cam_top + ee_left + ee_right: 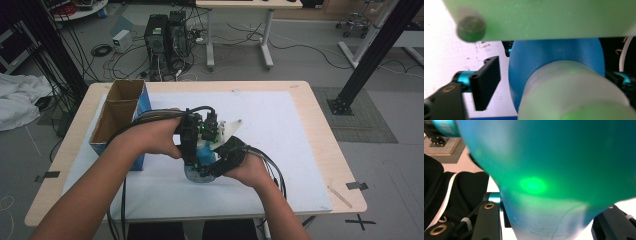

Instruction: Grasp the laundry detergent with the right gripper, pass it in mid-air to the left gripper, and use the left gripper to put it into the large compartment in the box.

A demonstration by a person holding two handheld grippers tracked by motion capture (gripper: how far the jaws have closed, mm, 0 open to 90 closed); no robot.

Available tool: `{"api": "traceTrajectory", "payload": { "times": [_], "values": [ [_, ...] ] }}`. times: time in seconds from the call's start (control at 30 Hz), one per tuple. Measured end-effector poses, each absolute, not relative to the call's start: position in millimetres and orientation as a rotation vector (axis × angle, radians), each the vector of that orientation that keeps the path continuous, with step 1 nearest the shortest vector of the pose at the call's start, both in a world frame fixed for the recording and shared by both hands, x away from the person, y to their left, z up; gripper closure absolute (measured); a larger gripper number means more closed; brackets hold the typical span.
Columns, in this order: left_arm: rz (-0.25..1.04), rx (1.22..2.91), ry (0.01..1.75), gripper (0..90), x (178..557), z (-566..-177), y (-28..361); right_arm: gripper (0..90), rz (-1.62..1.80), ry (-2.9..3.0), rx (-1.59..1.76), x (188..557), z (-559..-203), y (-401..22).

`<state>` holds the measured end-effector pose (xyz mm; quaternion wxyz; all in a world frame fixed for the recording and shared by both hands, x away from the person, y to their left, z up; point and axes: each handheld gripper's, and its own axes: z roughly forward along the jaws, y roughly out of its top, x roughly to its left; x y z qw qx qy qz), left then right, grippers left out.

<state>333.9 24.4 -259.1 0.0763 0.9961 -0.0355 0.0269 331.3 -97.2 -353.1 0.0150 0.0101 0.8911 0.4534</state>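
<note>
A blue bottle (199, 174) with a frosted white cap (571, 90) stands on the white mat near the table's middle. My right gripper (549, 217), held in a black-gloved hand, comes in from the right and is shut on the bottle's body (554, 170), a jaw on each side. My left gripper (554, 80) reaches over the top of the bottle with the cap between its jaws. Its left pad (485, 82) stands clear of the cap and the right pad is mostly hidden. In the high view both grippers (197, 150) crowd over the bottle.
An open cardboard box (120, 112) with a blue side stands at the mat's left edge, close to my left forearm. The white mat (280, 130) covers most of the wooden table. A thin wooden stick (340, 196) lies near the table's right front corner.
</note>
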Motion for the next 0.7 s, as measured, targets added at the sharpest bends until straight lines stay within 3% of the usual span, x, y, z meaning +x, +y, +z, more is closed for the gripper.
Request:
{"api": "traceTrajectory", "payload": {
  "times": [0.7],
  "values": [
    [0.091, 2.994, -0.125, 28.2, 332.5, -257.4, 23.1, 47.8, 1.433, 2.776, 0.04, 331.3, -353.0, -97.8]
  ]
}}
